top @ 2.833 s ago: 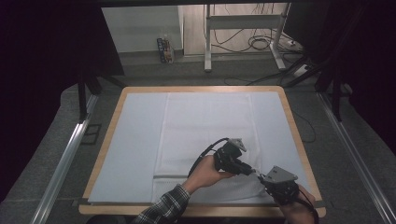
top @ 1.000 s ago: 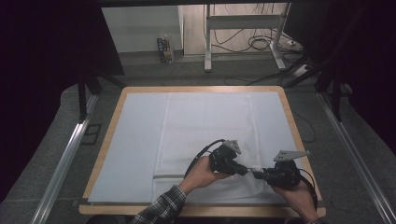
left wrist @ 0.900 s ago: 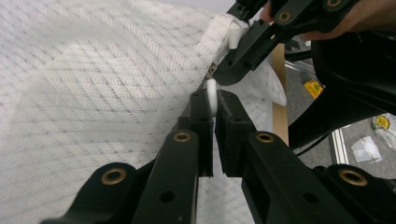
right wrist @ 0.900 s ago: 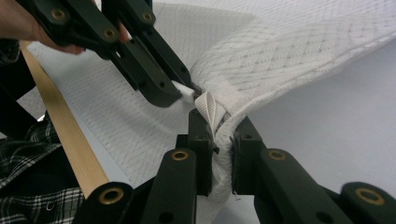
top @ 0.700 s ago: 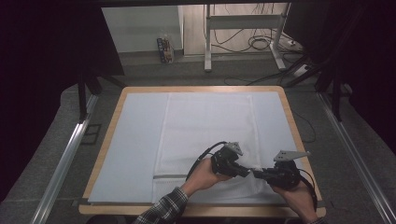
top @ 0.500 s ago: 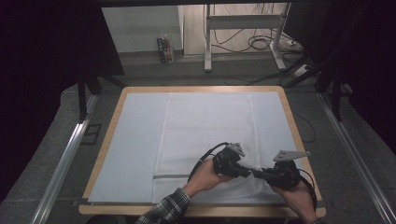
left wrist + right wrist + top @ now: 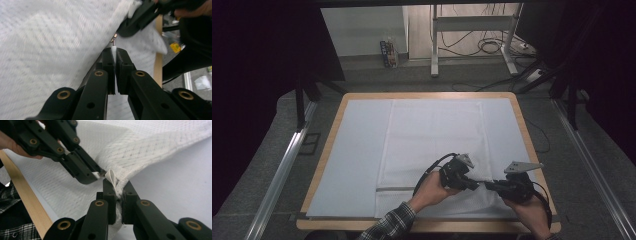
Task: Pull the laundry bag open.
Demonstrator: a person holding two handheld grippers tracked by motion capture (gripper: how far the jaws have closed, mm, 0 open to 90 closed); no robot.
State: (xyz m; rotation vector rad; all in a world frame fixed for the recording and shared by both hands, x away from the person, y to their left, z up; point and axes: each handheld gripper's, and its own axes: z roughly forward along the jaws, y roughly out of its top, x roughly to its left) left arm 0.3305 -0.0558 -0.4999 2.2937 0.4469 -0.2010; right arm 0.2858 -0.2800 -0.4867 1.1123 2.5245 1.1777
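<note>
With the left gripper (image 7: 113, 53) clamped on the zipper pull (image 7: 113, 48) and the right gripper (image 7: 116, 187) clamped on the white cover's (image 7: 437, 135) near-right corner, zipping is in hand; next, likely draw the pull left while holding the corner taut.

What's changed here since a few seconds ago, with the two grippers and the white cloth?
The right gripper swung up from the table's near edge to meet the left gripper, then closed on the white cloth at its edge. The left gripper holds a small white tab. The cloth's far part stayed flat.
</note>
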